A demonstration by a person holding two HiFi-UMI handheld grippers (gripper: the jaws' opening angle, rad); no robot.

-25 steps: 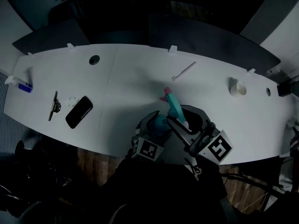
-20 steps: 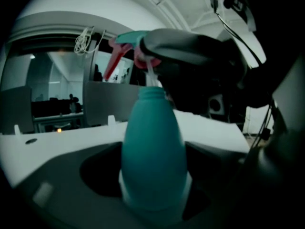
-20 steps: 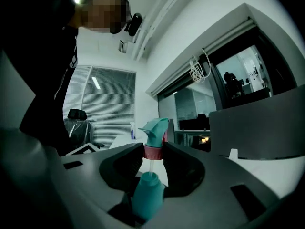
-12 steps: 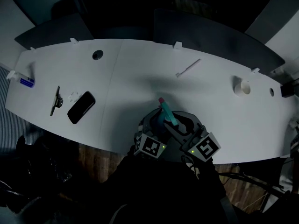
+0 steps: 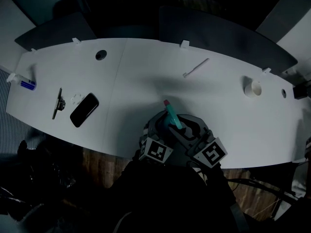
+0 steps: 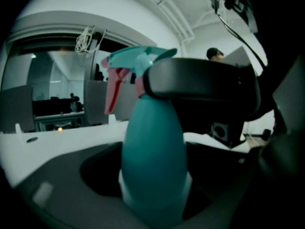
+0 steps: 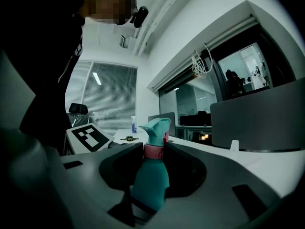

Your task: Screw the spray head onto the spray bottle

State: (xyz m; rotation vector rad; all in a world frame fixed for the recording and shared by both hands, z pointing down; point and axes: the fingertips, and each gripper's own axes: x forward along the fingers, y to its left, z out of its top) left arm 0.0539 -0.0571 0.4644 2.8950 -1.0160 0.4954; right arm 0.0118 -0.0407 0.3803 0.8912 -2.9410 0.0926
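A teal spray bottle (image 5: 173, 119) with a pink collar and trigger is held upright over the table's front edge. My left gripper (image 5: 163, 126) is shut on the bottle's body (image 6: 152, 166), low down near its white base. My right gripper (image 5: 183, 128) comes in from the right, and its jaws are shut on the pink collar (image 7: 154, 150) of the spray head (image 7: 156, 127). In the left gripper view the right gripper's dark jaw crosses the bottle's neck, below the spray head (image 6: 136, 61). The head sits on top of the bottle.
On the white table (image 5: 146, 81) a black phone (image 5: 83, 110), a small metal tool (image 5: 58, 105) and a blue-capped tube (image 5: 26, 85) lie at the left. A white stick (image 5: 196, 68) lies at the back, a white cup (image 5: 252, 89) at the right. Dark dividers stand behind the table.
My right gripper has moved left, closer to the left gripper, and the bottle now stands more upright between them. Over the last half second hardly anything has shifted.
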